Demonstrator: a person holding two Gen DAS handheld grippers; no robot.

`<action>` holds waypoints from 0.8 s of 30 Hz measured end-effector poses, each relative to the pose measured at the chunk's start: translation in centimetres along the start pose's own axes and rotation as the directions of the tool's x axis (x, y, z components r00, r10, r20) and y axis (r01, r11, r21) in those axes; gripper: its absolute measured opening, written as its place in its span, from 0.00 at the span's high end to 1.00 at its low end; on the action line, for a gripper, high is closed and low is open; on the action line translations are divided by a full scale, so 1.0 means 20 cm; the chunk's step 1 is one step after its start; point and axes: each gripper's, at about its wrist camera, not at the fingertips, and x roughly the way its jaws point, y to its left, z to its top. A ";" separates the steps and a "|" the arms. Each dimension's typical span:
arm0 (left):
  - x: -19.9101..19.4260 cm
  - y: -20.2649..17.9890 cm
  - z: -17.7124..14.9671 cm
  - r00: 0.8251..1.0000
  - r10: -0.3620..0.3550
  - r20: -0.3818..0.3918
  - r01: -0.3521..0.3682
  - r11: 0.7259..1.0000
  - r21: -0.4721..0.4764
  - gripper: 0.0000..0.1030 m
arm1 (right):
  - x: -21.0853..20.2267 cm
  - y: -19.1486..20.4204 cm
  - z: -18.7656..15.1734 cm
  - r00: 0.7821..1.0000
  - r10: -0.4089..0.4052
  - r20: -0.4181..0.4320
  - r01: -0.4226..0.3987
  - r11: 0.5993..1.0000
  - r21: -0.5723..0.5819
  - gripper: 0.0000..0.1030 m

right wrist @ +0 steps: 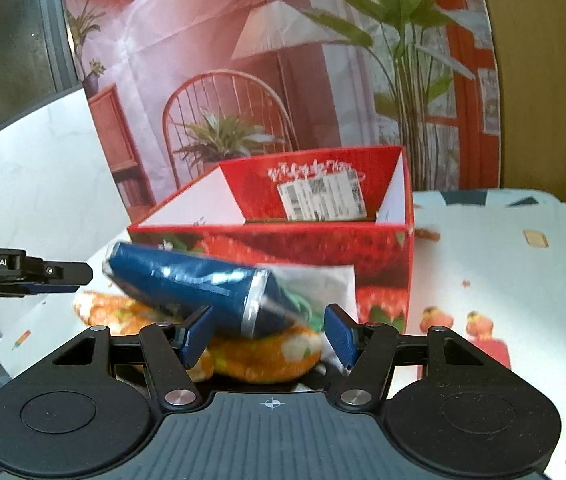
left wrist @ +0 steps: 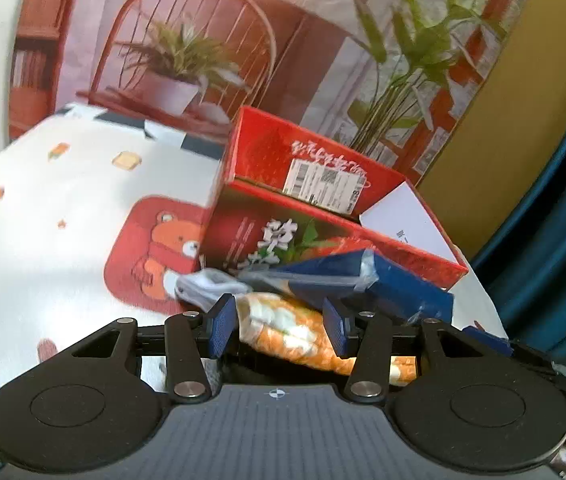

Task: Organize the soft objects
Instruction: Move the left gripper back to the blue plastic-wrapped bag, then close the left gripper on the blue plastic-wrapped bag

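While both tools hover low over the pile, neither grips anything: the left gripper (left wrist: 279,330) has its jaws spread, with the orange plush (left wrist: 299,334) lying between and just beyond the blue pads (left wrist: 221,326), and the right gripper (right wrist: 267,334) is likewise spread, its pads flanking the near end of the blue pack (right wrist: 199,284) without visibly pressing it.

The pack rests tilted across the plush, touching it, and both lie on the printed cloth (left wrist: 43,248) just in front of the open red box (right wrist: 283,236). A white-and-grey soft item (left wrist: 207,286) sits beside the plush; what it is cannot be told.

By its look, the plush is light, squashy and unlikely to break, so a firm pinch across its narrow middle should hold, though loose fabric may slip if only the surface is caught. The pack's wrapper looks glossy, probably slick and crinkly, and soft inside. It seems best taken across its short width, near the taped band (right wrist: 253,300), not at a tapering end. Being on top, it likely has to go 1st. The box probably serves as the bin.
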 end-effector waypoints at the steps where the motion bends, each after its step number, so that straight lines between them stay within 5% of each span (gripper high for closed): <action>1: 0.01 0.01 0.00 1.000 0.000 -0.002 0.000 1.000 -0.009 0.51 | 0.00 0.01 -0.01 1.000 -0.002 -0.003 0.002 1.000 -0.002 0.44; 18: 0.04 0.00 -0.02 1.000 -0.001 -0.006 0.001 1.000 -0.020 0.51 | 0.03 0.02 -0.03 1.000 -0.013 -0.012 0.013 1.000 0.010 0.44; 24: 0.04 -0.10 0.00 1.000 -0.013 0.024 0.011 0.996 0.093 0.47 | 0.06 0.02 -0.03 1.000 -0.001 -0.010 0.000 1.000 -0.022 0.44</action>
